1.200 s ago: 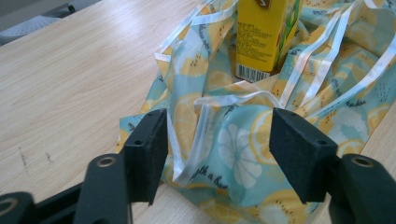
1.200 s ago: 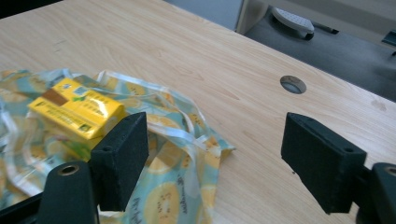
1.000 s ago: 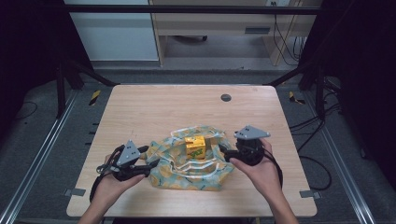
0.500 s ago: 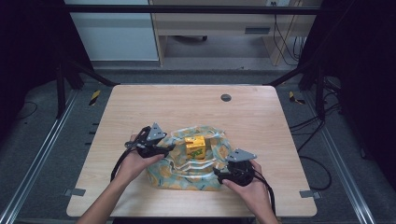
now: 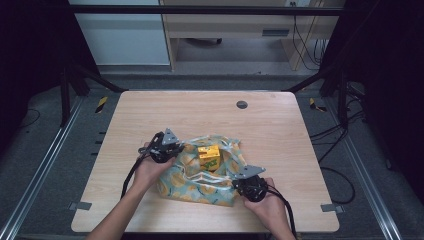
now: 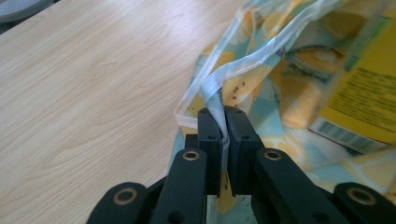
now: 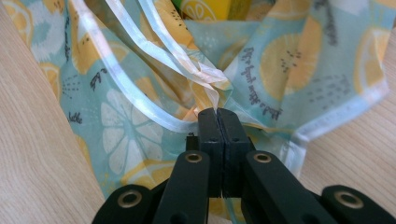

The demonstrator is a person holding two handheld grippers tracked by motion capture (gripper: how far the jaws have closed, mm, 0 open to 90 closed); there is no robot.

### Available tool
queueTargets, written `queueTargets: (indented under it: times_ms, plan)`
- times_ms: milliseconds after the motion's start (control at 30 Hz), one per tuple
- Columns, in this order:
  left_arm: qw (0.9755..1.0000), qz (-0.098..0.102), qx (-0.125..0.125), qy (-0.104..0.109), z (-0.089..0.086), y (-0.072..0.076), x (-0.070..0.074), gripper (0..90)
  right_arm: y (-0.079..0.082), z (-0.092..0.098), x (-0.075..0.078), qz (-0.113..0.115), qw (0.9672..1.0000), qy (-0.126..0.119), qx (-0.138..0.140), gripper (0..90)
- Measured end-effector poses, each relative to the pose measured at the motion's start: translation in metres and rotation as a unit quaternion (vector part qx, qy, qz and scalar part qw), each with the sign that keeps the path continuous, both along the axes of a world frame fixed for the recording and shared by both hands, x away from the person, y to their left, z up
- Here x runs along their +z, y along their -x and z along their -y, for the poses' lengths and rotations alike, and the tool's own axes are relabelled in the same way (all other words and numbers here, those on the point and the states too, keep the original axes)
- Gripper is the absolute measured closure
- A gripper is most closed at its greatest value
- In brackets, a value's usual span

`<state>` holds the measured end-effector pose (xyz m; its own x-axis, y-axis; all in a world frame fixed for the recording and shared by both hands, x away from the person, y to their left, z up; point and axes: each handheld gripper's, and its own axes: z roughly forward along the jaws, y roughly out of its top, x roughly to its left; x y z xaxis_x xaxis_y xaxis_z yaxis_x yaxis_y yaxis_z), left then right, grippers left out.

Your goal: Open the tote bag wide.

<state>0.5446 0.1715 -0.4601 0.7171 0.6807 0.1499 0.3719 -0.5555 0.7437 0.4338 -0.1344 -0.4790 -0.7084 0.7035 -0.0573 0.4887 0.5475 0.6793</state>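
A teal bag printed with lemon slices (image 5: 200,186) lies crumpled on the wooden table, with a yellow box (image 5: 209,156) standing in its open middle. My left gripper (image 5: 176,149) is at the bag's far left edge. Its jaws have just closed and are shut on the bag's pale hem (image 6: 223,93), with the yellow box (image 6: 369,88) close on the right. My right gripper (image 5: 236,183) is at the bag's near right corner. Its jaws have also just closed, on a gathered fold of the bag (image 7: 212,79) beside the pale handle straps (image 7: 140,60).
The wooden table (image 5: 280,130) has a dark round grommet (image 5: 242,104) near its far edge. Cables trail from both grippers toward the near edge. Metal frame rails run along both sides of the table, and a cabinet stands beyond it.
The left gripper moved right and away from me to the bag's far left edge. The right gripper came down toward me to the near right corner. Both now pinch the bag.
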Motion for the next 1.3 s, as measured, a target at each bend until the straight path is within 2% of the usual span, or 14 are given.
queueTargets:
  times_ms: [67, 167, 233, 400, 433, 600, 833, 900, 1000, 1033, 1100, 1167, 1200, 1300]
  plan:
    - [0.9999, 0.002, 0.015, 0.003, -0.003, -0.004, -0.002, 85.7, 0.000, 0.002, -0.001, -0.003, 1.0000, 0.004, -0.004, 90.0]
    - [0.9990, -0.007, 0.033, 0.029, -0.010, -0.010, -0.005, 85.9, 0.000, 0.006, -0.003, -0.005, 0.9999, 0.008, -0.005, 90.0]
    - [0.9993, -0.001, 0.034, 0.016, -0.010, -0.012, -0.007, 86.9, 0.000, 0.009, -0.004, -0.006, 0.9999, 0.011, -0.007, 90.0]
    - [0.9992, 0.002, 0.036, 0.019, -0.012, -0.014, -0.009, 89.5, -0.001, 0.016, -0.004, -0.003, 0.9998, 0.012, -0.012, 90.0]
    - [0.9993, 0.001, 0.035, 0.014, -0.012, -0.014, -0.010, 89.6, -0.001, 0.017, -0.004, -0.003, 0.9998, 0.013, -0.014, 90.0]
    - [0.9990, -0.005, 0.039, 0.021, -0.015, -0.015, -0.012, 90.0, 0.001, 0.023, -0.005, -0.002, 0.9998, 0.012, -0.018, 90.0]
    - [0.9987, -0.009, 0.047, 0.017, -0.019, -0.015, -0.014, 90.0, 0.001, 0.023, -0.006, -0.005, 0.9997, 0.016, -0.015, 90.0]
    - [0.9987, -0.011, 0.046, 0.018, -0.020, -0.015, -0.015, 90.0, 0.002, 0.023, -0.007, -0.004, 0.9998, 0.014, -0.013, 90.0]
    - [0.9991, -0.011, 0.040, 0.008, -0.018, -0.013, -0.018, 90.0, 0.001, 0.023, -0.007, -0.004, 0.9998, 0.015, -0.012, 90.0]
    - [0.9992, -0.016, 0.036, 0.008, -0.018, -0.012, -0.020, 89.8, 0.001, 0.023, -0.007, -0.004, 0.9999, 0.013, -0.011, 89.8]
    - [0.9992, -0.016, 0.035, 0.011, -0.019, -0.011, -0.020, 85.6, 0.001, 0.024, -0.007, 0.001, 1.0000, 0.004, -0.008, 85.3]
    - [0.9988, -0.004, 0.044, 0.022, -0.020, -0.008, -0.016, 75.8, 0.002, 0.024, -0.006, 0.010, 0.9998, -0.009, -0.011, 76.5]
    - [0.9986, 0.001, 0.046, 0.025, -0.021, -0.007, -0.013, 64.6, 0.002, 0.024, -0.004, 0.024, 0.9995, -0.015, -0.012, 65.7]
    - [0.9977, 0.034, 0.047, 0.034, -0.021, 0.000, -0.001, 48.1, 0.003, 0.025, 0.005, 0.056, 0.9977, -0.031, -0.022, 48.0]
